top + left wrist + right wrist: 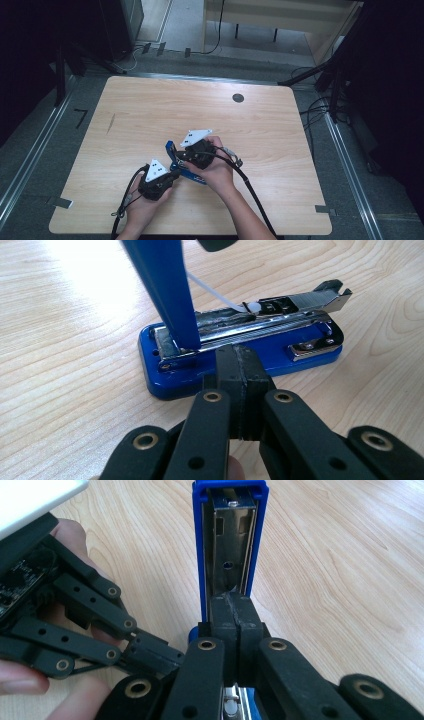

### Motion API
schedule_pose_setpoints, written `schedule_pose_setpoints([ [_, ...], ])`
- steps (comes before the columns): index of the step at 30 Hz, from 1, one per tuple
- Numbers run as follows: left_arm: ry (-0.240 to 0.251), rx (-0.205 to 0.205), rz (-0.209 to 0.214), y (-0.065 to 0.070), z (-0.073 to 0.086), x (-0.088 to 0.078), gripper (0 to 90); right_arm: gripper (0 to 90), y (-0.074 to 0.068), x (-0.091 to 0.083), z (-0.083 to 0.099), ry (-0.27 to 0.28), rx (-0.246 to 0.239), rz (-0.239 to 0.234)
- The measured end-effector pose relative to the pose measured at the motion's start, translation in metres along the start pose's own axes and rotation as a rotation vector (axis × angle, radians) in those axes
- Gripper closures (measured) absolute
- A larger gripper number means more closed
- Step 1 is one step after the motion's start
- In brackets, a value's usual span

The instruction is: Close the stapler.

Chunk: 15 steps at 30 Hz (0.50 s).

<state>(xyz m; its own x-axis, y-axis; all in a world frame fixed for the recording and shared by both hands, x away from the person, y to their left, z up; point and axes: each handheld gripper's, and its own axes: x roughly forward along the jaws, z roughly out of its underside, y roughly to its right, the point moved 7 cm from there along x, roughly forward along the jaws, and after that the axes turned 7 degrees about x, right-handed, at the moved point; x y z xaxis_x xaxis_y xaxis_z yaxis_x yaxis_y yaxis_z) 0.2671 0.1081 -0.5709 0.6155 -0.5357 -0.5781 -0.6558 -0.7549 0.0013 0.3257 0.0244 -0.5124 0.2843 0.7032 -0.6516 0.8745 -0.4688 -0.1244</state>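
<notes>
Glossy blue plastic stapler (240, 367) with shiny chrome metal magazine rail (270, 322). Light wood-grain laminate table (150, 105), smooth, slight sheen. Matt black plastic gripper fingers (240, 385), brass-coloured rivets.

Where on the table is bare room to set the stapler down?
Bare wood runs along the far table edge up to the dark round grommet, and down both sides. It is crowded at near centre, around the open blue stapler.

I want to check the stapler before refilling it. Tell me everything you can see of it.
The stapler is blue with shiny metal inner parts and lies flat on the wooden table. Its blue top cover is swung up, baring the metal magazine rail and a thin white rod along it. The shut left gripper sits at the base's near edge; the shut right gripper is against the raised cover.
</notes>
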Motion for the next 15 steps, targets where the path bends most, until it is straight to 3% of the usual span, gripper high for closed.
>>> schedule_pose_setpoints([
  [15,-0.025,-0.003,-0.001,-0.0002,-0.0002,0.0040,90.0,90.0,0.0003,-0.0083,0.0103,0.031,0.026,0.008],
])
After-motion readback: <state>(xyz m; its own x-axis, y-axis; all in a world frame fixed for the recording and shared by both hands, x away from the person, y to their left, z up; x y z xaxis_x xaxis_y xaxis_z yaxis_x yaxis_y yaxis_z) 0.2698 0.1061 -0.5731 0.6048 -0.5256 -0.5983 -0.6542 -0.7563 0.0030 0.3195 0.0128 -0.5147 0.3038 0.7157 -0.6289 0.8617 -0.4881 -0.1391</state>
